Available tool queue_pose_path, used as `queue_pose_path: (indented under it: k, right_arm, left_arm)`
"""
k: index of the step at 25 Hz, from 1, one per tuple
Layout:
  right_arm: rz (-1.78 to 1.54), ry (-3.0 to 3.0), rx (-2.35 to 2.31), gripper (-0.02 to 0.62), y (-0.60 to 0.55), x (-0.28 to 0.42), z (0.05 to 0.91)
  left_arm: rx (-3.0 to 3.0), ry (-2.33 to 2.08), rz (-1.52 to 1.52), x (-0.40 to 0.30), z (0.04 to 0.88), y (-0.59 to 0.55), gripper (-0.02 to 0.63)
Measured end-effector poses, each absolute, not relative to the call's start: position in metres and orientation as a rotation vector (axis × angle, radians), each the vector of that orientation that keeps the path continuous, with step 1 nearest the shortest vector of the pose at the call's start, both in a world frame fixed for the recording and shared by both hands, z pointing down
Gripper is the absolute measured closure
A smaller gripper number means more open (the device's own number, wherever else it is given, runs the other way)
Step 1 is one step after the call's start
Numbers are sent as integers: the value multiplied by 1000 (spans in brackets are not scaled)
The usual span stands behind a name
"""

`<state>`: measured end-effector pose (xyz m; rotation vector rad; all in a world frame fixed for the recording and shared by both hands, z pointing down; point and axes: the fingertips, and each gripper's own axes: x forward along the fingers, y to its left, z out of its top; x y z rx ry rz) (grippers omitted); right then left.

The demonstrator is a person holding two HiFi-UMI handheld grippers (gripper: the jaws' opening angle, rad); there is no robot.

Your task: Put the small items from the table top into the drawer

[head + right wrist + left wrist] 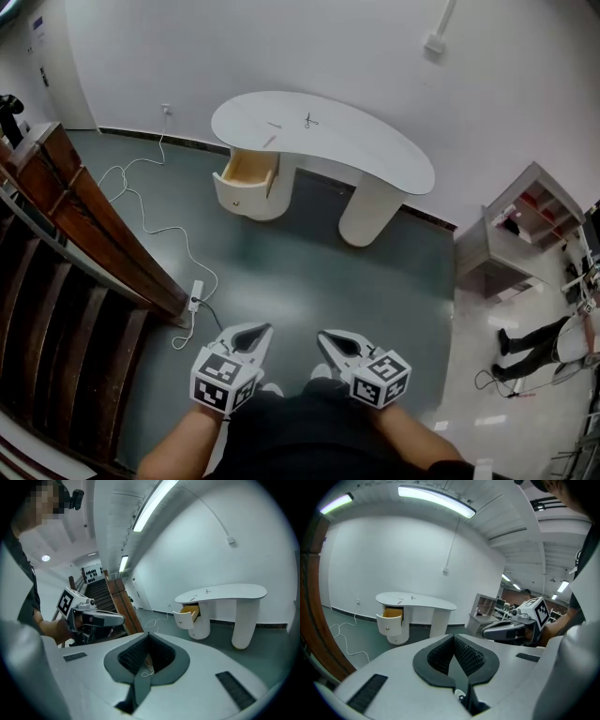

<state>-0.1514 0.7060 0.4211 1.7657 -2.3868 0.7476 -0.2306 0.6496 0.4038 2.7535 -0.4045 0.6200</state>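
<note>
1. The left gripper (265, 329) and the right gripper (322, 335) are both closed and hold nothing.
2. The small items (310, 121) lie on the far white table (384, 155).
3. The drawer (249, 172) is open.

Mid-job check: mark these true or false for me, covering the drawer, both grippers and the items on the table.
1. The drawer is open. True.
2. The left gripper holds an item. False: its jaws are shut on nothing.
3. Several small items lie on the table. True.
4. The right gripper is over the table. False: it is close to the person, far from the table.
</note>
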Motion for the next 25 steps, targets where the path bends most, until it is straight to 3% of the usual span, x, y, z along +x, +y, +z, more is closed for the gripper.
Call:
queue_pose_path:
  k: [13,25]
  right_arm:
    - [711,-2409,1745,598,658,-131,425]
    - [616,-2459,1687,598,548,-54,417]
  left_arm:
    - [2731,-440,614,-215,416,613,592]
    - [2742,-489,659,-133,407,515,592]
